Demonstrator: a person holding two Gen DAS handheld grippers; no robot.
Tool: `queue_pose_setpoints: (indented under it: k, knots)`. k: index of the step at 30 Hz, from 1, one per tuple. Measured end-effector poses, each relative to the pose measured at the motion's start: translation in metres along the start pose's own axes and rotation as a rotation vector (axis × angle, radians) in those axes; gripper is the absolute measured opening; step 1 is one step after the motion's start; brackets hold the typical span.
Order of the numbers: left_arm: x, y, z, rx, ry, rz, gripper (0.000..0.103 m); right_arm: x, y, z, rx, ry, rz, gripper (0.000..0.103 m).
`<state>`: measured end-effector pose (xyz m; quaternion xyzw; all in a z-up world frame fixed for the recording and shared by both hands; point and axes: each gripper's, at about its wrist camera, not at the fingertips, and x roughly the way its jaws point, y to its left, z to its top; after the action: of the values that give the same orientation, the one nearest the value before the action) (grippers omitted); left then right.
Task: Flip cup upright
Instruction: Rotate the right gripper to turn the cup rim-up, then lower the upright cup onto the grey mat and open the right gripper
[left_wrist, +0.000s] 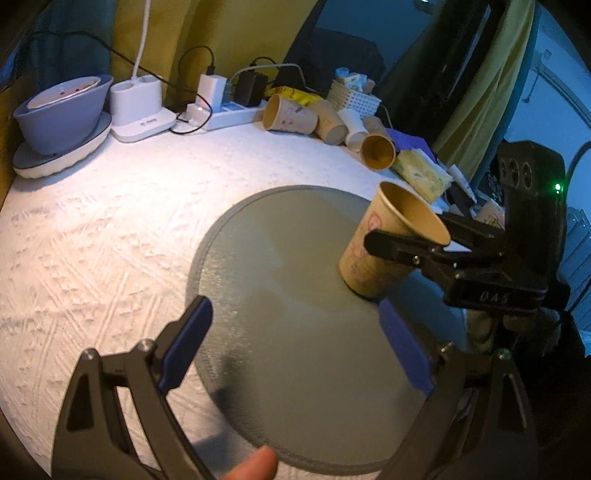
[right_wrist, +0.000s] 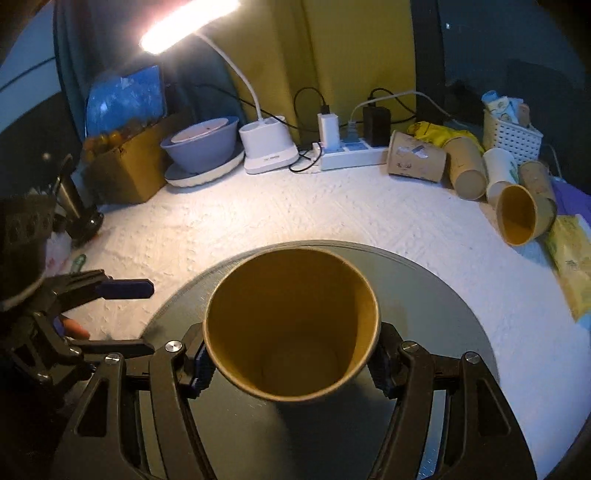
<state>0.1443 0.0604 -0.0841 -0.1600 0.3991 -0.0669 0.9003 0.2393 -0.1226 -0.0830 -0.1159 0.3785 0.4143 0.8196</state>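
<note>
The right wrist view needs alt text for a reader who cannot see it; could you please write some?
The right gripper clamps a brown paper cup, mouth up, above a round grey mat. The left gripper is open at left; more cups lie behind.

A brown paper cup (right_wrist: 291, 325) with matt walls sits on a grey, finely grained matt mat (left_wrist: 295, 332) (possibly plastic), over a white, rough embossed tablecloth (left_wrist: 92, 229).

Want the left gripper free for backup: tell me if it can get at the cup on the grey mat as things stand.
Probably not cleanly. The left gripper is open over the mat, but the right gripper already clamps the cup on both sides, blocking a side grip.
</note>
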Motion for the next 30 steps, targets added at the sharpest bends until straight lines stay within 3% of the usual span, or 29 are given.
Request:
queue_pose_setpoints:
  k: [10, 30]
  knots:
    - [-0.003, -0.017, -0.004, 0.017, -0.006, 0.004, 0.093, -0.01, -0.002, -0.014, -0.021, 0.012, -0.087, 0.07]
    - [-0.036, -0.053, -0.028, 0.064, -0.058, -0.024, 0.093, -0.063, 0.013, -0.046, 0.015, -0.023, -0.126, 0.073]
